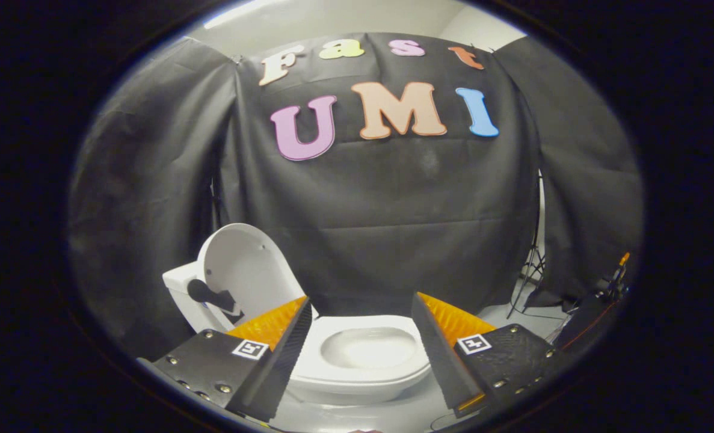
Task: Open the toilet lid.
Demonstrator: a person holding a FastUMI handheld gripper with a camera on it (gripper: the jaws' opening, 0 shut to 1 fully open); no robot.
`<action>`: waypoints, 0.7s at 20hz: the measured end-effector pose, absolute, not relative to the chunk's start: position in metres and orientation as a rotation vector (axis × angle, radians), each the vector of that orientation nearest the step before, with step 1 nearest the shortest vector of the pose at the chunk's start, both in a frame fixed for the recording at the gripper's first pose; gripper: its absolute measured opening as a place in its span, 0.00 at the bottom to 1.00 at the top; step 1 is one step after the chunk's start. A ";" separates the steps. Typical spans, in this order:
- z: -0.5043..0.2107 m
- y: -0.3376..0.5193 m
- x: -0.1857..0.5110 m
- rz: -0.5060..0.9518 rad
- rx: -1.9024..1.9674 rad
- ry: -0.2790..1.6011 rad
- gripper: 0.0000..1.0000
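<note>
The white toilet stands below and just ahead of my fingers. Its lid is raised and leans back against the white tank, off to the left beyond my left finger. The seat ring lies down and the bowl shows between my two fingers. My gripper is open, with nothing between its fingers, and it touches neither the lid nor the seat.
Black cloth walls close the booth behind the toilet. A light stand and some dark gear with cables sit at the right on the pale floor.
</note>
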State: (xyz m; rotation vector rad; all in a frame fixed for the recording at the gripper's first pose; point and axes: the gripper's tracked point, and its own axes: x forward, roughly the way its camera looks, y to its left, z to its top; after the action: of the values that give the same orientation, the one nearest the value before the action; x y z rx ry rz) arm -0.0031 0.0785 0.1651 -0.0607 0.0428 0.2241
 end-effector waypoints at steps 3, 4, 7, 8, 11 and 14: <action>0.167 0.061 -0.001 0.234 -0.097 0.034 0.98; 0.163 0.057 0.000 0.243 -0.111 0.038 0.99; 0.145 0.035 0.006 0.222 -0.124 0.082 1.00; 0.145 0.035 0.006 0.229 -0.109 0.087 1.00; 0.145 0.034 0.008 0.231 -0.078 0.079 1.00; 0.144 0.029 0.010 0.232 -0.074 0.094 1.00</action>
State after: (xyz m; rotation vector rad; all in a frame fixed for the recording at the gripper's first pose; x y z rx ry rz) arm 0.0100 0.0293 0.1438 -0.0743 0.0935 0.2320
